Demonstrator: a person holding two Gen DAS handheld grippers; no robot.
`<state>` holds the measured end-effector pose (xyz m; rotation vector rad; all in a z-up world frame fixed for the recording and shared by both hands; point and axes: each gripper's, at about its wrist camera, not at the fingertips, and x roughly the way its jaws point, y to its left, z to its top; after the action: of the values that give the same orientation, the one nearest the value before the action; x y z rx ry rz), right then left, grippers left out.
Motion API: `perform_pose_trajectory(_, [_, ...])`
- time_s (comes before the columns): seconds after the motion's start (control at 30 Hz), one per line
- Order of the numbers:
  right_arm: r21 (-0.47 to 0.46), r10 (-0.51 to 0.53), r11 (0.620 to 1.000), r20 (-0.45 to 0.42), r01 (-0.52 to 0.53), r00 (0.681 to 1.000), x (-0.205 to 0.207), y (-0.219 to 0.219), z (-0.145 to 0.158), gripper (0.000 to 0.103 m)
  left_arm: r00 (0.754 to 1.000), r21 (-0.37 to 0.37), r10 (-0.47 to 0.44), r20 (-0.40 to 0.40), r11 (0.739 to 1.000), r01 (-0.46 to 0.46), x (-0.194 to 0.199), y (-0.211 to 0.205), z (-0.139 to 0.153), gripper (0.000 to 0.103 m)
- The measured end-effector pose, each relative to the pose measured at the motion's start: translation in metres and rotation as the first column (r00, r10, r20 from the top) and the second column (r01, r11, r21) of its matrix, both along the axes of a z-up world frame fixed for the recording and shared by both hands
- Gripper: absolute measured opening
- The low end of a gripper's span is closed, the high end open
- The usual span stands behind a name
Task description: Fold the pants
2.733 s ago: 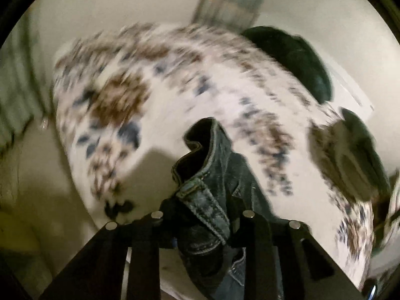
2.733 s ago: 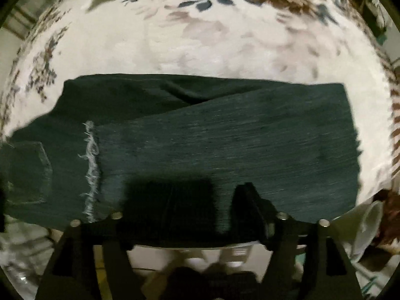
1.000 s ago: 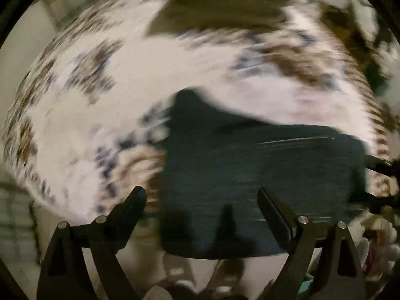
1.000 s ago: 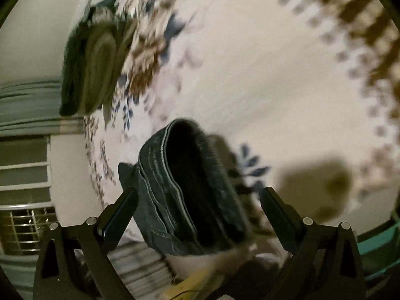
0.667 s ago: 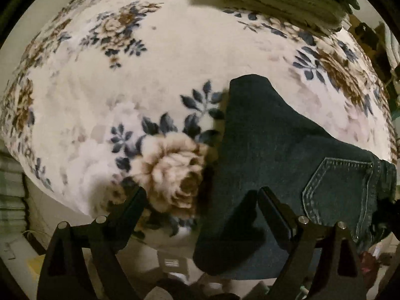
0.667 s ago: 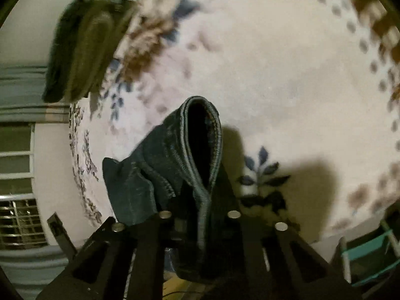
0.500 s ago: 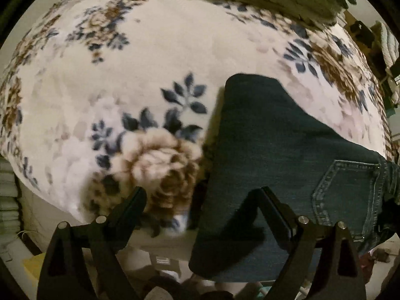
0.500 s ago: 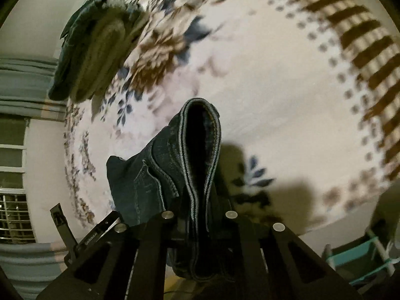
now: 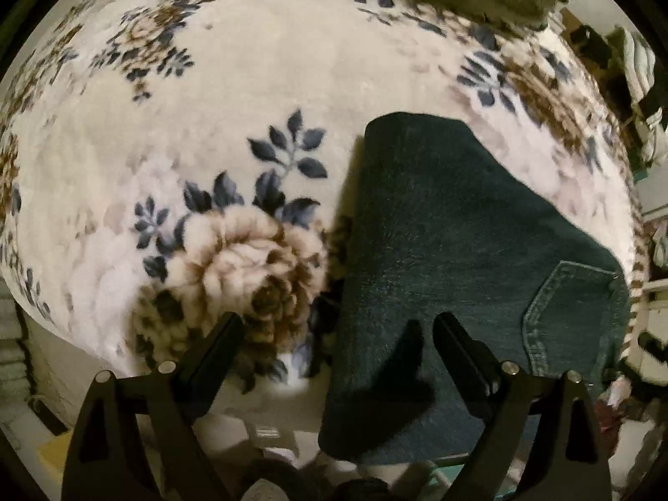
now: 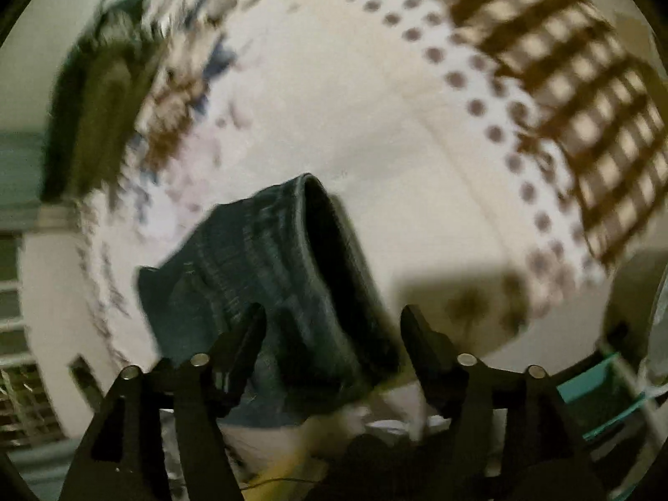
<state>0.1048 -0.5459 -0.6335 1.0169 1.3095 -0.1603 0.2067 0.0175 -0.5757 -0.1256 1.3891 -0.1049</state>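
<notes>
We see the folded dark blue denim pants (image 9: 451, 259) lying on the cream floral plush blanket (image 9: 259, 83), their long axis running away from us and rightward toward the back pocket (image 9: 572, 317). Our left gripper (image 9: 338, 334) hovers spread over the near left edge, holding nothing. Our right gripper (image 10: 332, 325), also spread, faces the waistband end (image 10: 317, 259) and, we judge, sits nearer for the next pinch.
</notes>
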Motion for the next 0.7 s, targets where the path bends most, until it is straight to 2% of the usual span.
perform_pose_trajectory(0.1, [0.150,-0.094,0.984,-0.002,0.093,0.996,-0.027,0.005,-0.006,0.087,0.999,-0.022,0.031,-0.018,0.999,-0.031,-0.003,0.005,0.000,0.093])
perform_pose_trajectory(0.17, [0.232,-0.135,0.963,-0.028,0.138,0.990,-0.036,0.014,-0.026,0.087,0.998,-0.039,0.049,-0.035,0.998,-0.050,-0.003,0.007,-0.002,0.093])
perform_pose_trajectory(0.27, [0.265,-0.152,0.949,-0.081,0.169,0.985,-0.033,0.031,-0.054,0.087,0.996,-0.054,0.071,-0.046,0.996,-0.074,0.006,0.003,-0.002,0.093])
perform_pose_trajectory(0.3, [0.284,-0.178,0.939,-0.082,0.194,0.981,-0.031,0.036,-0.061,0.082,0.996,-0.063,0.078,-0.041,0.995,-0.080,0.012,0.002,-0.002,0.093])
perform_pose_trajectory(0.33, [0.290,-0.204,0.932,-0.081,0.219,0.976,-0.030,0.038,-0.066,0.061,0.996,-0.070,0.085,-0.031,0.994,-0.087,0.021,0.000,-0.001,0.093])
perform_pose_trajectory(0.4, [0.224,-0.249,0.938,-0.096,0.265,0.964,-0.031,0.039,-0.066,0.037,0.995,-0.087,0.100,-0.017,0.991,-0.101,0.040,-0.007,-0.003,0.093])
perform_pose_trajectory(0.47, [0.214,-0.279,0.933,-0.083,0.291,0.957,-0.037,0.039,-0.061,0.031,0.993,-0.114,0.121,-0.018,0.986,-0.122,0.061,-0.011,-0.008,0.093])
perform_pose_trajectory(0.5, [0.186,-0.273,0.942,-0.067,0.281,0.960,-0.038,0.041,-0.055,0.029,0.992,-0.119,0.125,-0.030,0.985,-0.128,0.073,-0.014,-0.014,0.093])
perform_pose_trajectory(0.6, [0.130,-0.250,0.958,-0.044,0.254,0.967,-0.044,0.040,-0.042,0.028,0.991,-0.105,0.117,-0.068,0.987,-0.124,0.096,-0.021,-0.034,0.094])
perform_pose_trajectory(0.7, [0.114,-0.239,0.963,-0.058,0.245,0.969,-0.041,0.041,-0.042,0.028,0.989,-0.112,0.128,-0.079,0.984,-0.136,0.106,-0.013,-0.046,0.101])
